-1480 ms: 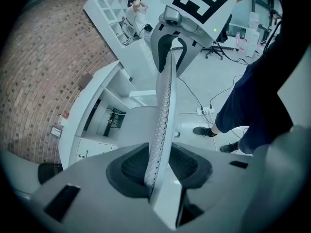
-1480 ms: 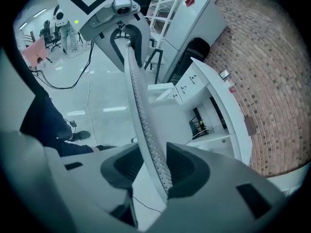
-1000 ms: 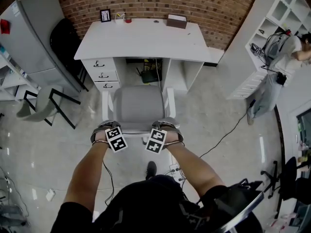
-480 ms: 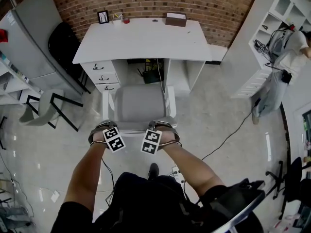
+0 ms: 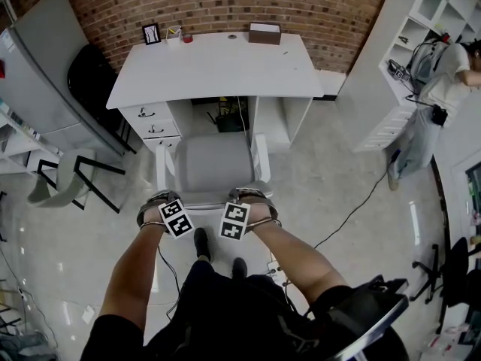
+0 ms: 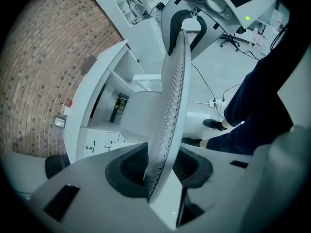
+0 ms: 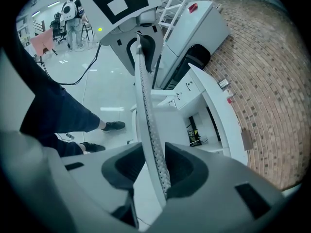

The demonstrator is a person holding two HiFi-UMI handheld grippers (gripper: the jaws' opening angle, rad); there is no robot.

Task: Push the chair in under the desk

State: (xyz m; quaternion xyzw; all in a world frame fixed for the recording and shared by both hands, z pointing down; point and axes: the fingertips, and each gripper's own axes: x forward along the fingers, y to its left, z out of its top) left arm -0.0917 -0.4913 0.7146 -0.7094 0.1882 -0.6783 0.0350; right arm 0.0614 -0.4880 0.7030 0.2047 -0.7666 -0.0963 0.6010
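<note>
A white chair with a grey seat (image 5: 213, 164) stands in front of the white desk (image 5: 218, 62), its seat front at the kneehole. My left gripper (image 5: 167, 205) and right gripper (image 5: 244, 201) are side by side on the top edge of the backrest. In the left gripper view the perforated backrest edge (image 6: 170, 101) runs between the jaws of the left gripper (image 6: 158, 166), which are shut on it. In the right gripper view the same edge (image 7: 148, 115) sits clamped in the right gripper (image 7: 155, 166).
Drawers (image 5: 150, 122) fill the desk's left side. A box (image 5: 264, 33) and a picture frame (image 5: 151, 33) sit on the desk's far edge. A black chair (image 5: 86, 74) and a grey chair (image 5: 64, 175) stand at the left. A cable (image 5: 353, 209) crosses the floor; a person (image 5: 432, 89) stands by white shelves.
The chair has rolled a little toward the desk with both grippers on its backrest. The person's left foot has stepped forward behind it.
</note>
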